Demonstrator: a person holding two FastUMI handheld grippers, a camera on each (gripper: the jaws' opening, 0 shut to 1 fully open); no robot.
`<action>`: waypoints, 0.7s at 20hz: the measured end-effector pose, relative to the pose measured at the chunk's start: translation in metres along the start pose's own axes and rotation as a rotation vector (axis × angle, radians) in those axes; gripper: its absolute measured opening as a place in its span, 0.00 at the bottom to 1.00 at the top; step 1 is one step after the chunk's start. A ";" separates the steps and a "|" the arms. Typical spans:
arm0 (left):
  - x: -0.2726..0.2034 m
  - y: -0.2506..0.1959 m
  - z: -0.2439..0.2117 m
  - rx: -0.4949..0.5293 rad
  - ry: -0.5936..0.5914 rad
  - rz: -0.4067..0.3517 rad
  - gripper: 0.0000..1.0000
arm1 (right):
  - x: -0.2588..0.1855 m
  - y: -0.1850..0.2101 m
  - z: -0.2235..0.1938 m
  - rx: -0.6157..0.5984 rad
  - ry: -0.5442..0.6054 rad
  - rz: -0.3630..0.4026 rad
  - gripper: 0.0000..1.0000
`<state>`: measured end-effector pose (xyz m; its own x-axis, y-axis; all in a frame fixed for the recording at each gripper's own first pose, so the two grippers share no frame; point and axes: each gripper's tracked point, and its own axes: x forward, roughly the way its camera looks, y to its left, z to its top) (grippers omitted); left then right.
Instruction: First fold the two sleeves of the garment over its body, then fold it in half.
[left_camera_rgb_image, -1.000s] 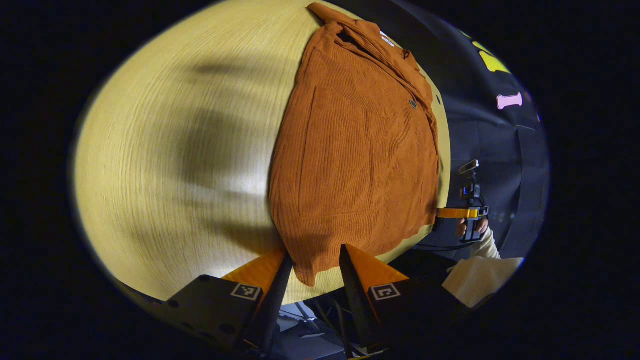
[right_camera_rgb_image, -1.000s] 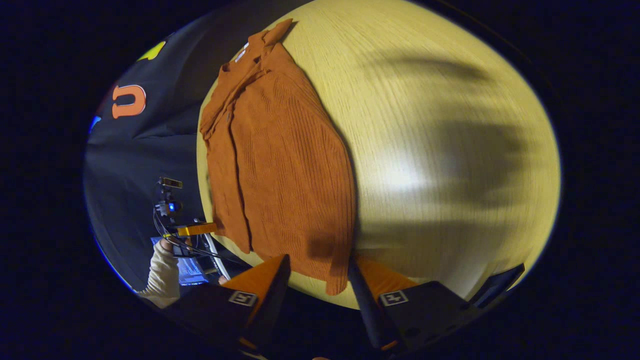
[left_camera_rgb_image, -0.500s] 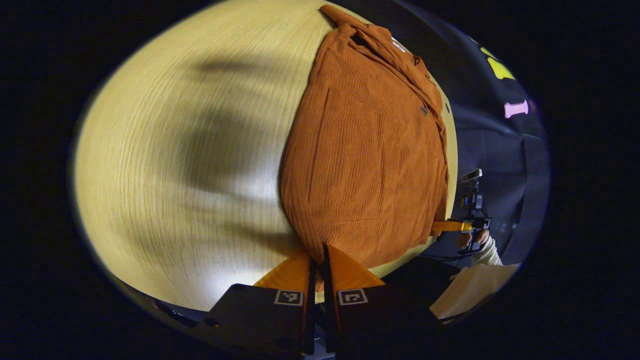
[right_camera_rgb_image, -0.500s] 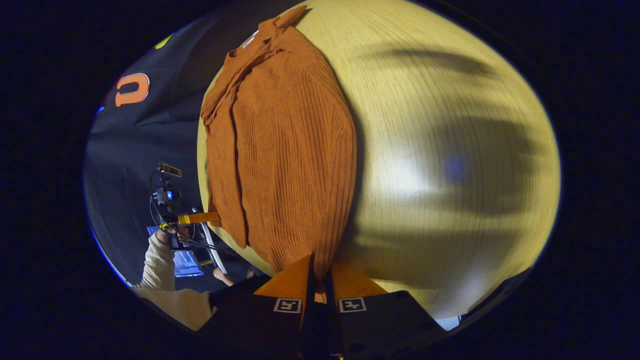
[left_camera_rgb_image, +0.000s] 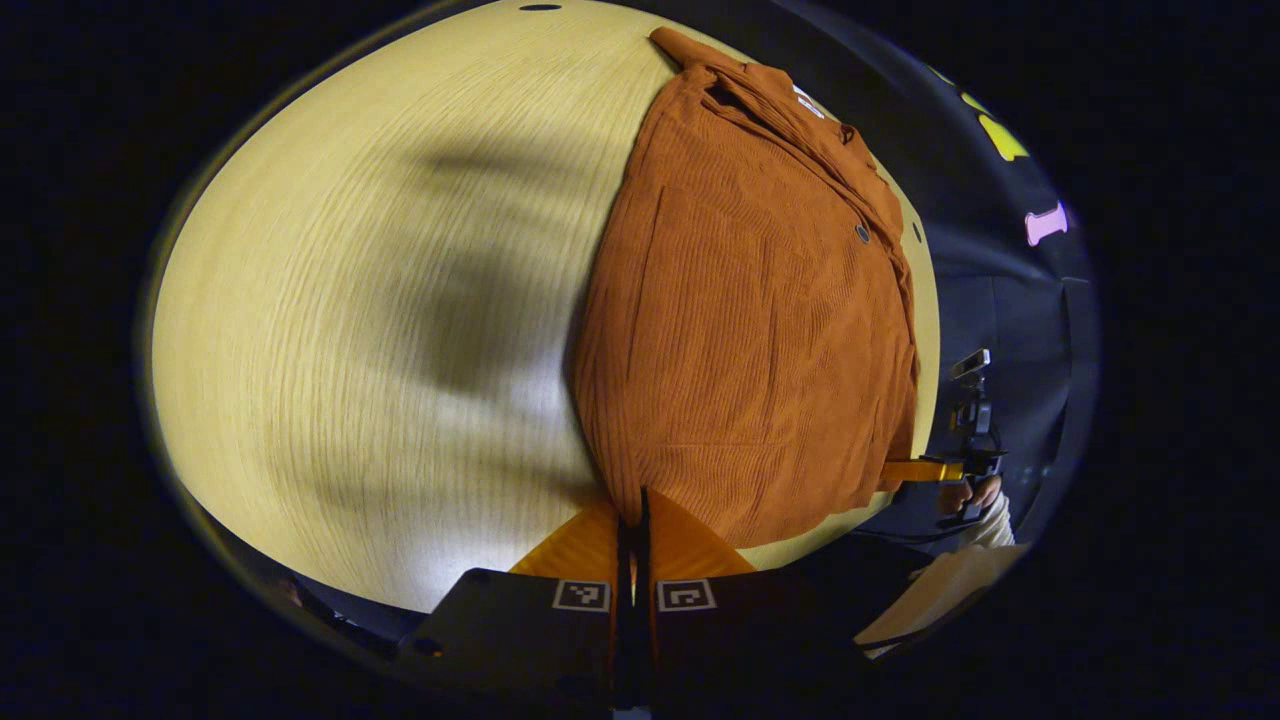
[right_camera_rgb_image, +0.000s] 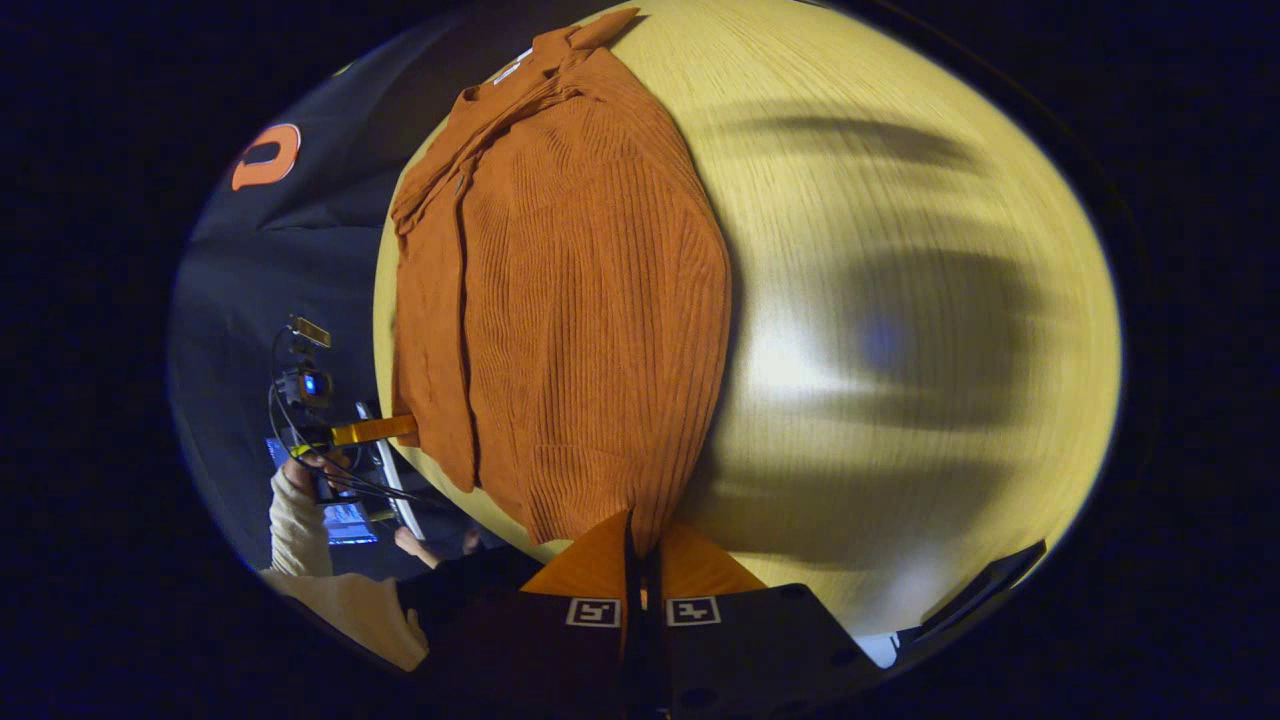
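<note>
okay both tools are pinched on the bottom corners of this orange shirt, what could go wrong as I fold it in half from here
1. The left tool and right tool each pinch only a small bit of the shirt's hem, so a corner may slip out mid-lift.
2. The shirt lies close to the table edge on one side; dragging rather than lifting could pull it off.
3. The folded-in sleeves may flop open.

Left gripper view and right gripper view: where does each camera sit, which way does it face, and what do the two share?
Left gripper view: rides the left gripper, looking along its closed fingers up the rust-orange ribbed garment on the pale wooden table; the right gripper and its hand show far right.
Right gripper view: rides the right gripper, facing the same way from the opposite hem corner; the left gripper shows far left.
Shared: garment, table, each other's gripper.
</note>
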<state>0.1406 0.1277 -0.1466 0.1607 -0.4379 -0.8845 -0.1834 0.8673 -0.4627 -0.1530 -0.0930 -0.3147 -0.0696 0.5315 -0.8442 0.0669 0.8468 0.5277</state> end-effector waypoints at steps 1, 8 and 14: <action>0.001 -0.003 0.001 0.020 -0.020 0.002 0.04 | -0.004 0.007 0.001 -0.004 -0.004 0.017 0.02; -0.014 -0.020 0.017 0.058 -0.124 0.028 0.03 | -0.061 0.061 0.023 -0.009 -0.111 0.152 0.02; -0.030 -0.052 0.053 0.098 -0.236 -0.048 0.03 | -0.109 0.112 0.075 -0.025 -0.201 0.236 0.01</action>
<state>0.1970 0.1082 -0.0927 0.3910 -0.4215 -0.8182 -0.0769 0.8709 -0.4855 -0.0632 -0.0579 -0.1709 0.1432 0.7010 -0.6987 0.0331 0.7022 0.7112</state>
